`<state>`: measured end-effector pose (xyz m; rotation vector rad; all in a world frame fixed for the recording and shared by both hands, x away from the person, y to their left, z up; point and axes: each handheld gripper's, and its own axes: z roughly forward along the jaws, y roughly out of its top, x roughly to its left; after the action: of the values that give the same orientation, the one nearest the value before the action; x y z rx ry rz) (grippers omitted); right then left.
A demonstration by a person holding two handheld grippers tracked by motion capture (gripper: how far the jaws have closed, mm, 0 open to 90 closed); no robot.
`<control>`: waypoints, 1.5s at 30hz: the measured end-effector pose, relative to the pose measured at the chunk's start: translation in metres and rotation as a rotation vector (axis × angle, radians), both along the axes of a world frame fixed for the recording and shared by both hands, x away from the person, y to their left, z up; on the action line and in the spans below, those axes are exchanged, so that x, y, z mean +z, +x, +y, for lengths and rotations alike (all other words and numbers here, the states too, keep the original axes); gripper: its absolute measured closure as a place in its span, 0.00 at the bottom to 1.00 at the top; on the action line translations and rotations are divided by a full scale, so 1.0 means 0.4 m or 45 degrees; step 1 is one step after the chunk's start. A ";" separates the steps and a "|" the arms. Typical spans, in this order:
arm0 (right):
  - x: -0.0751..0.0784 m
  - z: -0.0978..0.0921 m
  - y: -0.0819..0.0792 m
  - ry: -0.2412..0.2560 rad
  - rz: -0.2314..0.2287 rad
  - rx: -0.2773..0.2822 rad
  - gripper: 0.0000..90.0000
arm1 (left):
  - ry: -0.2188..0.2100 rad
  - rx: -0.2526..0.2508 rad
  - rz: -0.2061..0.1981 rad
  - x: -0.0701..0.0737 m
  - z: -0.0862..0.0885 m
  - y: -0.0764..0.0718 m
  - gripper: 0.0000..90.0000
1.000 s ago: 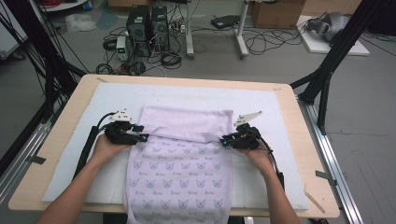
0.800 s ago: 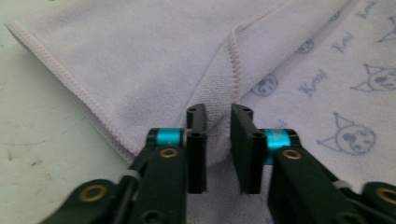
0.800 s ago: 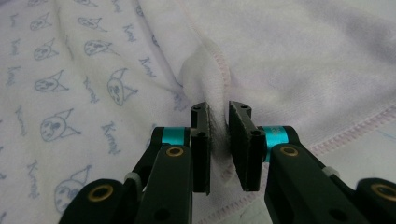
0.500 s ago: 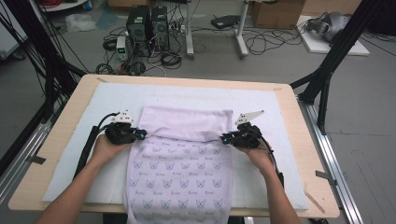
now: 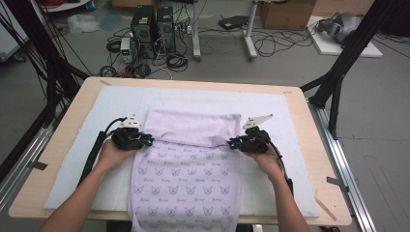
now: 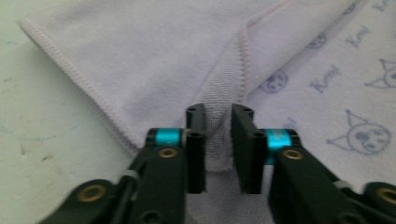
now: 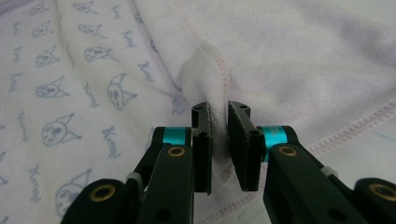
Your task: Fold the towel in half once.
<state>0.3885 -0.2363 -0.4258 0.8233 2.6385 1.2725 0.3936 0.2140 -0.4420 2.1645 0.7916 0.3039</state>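
Observation:
A lilac towel [image 5: 186, 183] printed with cat faces lies on the white mat and hangs over the table's near edge. Its far end is folded back as a plain flap [image 5: 193, 128]. My left gripper [image 5: 147, 141] sits at the flap's left corner. In the left gripper view the jaws [image 6: 218, 112] are pinched on the hemmed edge of the towel [image 6: 154, 56]. My right gripper [image 5: 232, 143] is at the flap's right corner. In the right gripper view it [image 7: 218, 108] is shut on a bunched fold of the towel [image 7: 289, 56].
A white mat [image 5: 290, 159] covers most of the wooden table [image 5: 329, 212]. Black frame posts [image 5: 343, 67] stand at the table's right and left. Computers and cables [image 5: 154, 29] lie on the floor beyond the far edge.
Both grippers have stayed at the flap's corners, edging only slightly inward. The towel lies as before.

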 end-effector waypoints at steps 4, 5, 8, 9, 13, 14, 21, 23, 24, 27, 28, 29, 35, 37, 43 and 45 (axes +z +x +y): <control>0.005 -0.001 -0.001 0.004 -0.009 -0.001 0.89 | 0.008 0.019 -0.008 0.007 0.006 -0.002 0.95; 0.007 -0.005 0.000 0.013 -0.016 0.001 0.90 | 0.006 0.023 -0.009 0.011 0.009 -0.002 0.95; 0.020 -0.019 -0.003 0.037 -0.029 -0.012 0.92 | -0.034 0.036 -0.028 0.028 0.022 -0.007 0.95; 0.028 -0.025 -0.006 0.051 -0.039 -0.024 0.93 | -0.049 0.045 -0.038 0.037 0.029 -0.009 0.95; 0.079 -0.037 -0.015 0.126 -0.081 -0.017 0.94 | -0.123 0.064 -0.050 0.077 0.057 -0.019 0.96; 0.092 -0.036 -0.018 0.136 -0.090 -0.007 0.94 | -0.141 0.064 -0.063 0.088 0.062 -0.025 0.96; 0.119 -0.035 -0.069 0.136 -0.082 0.050 0.95 | -0.134 -0.001 -0.105 0.132 0.077 -0.103 0.96; 0.122 -0.036 -0.103 0.132 -0.107 0.072 0.95 | -0.128 -0.017 -0.116 0.132 0.080 -0.137 0.95; 0.123 -0.037 -0.122 0.134 -0.103 0.082 0.95 | -0.127 -0.018 -0.121 0.130 0.081 -0.156 0.95; 0.127 -0.039 -0.184 0.167 -0.130 0.127 0.95 | -0.118 -0.032 -0.139 0.128 0.088 -0.224 0.95; 0.129 -0.038 -0.208 0.174 -0.132 0.145 0.95 | -0.124 -0.041 -0.145 0.128 0.090 -0.249 0.95; 0.129 -0.038 -0.232 0.164 -0.139 0.164 0.95 | -0.119 -0.056 -0.148 0.129 0.094 -0.272 0.95; 0.111 -0.026 -0.362 0.121 -0.099 0.249 0.84 | -0.081 -0.103 -0.096 0.112 0.109 -0.394 0.95; 0.102 -0.021 -0.377 0.082 -0.093 0.250 0.74 | -0.076 -0.104 -0.084 0.105 0.111 -0.405 0.84; 0.099 -0.034 -0.294 0.076 -0.119 0.148 0.66 | -0.088 -0.082 -0.122 0.108 0.104 -0.348 0.70; 0.099 -0.037 -0.247 0.084 -0.125 0.105 0.64 | -0.106 -0.068 -0.126 0.107 0.096 -0.311 0.68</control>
<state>0.2897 -0.2512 -0.3861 0.6489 2.5908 1.3894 0.2693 0.2523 -0.3991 2.0725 0.6780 0.3418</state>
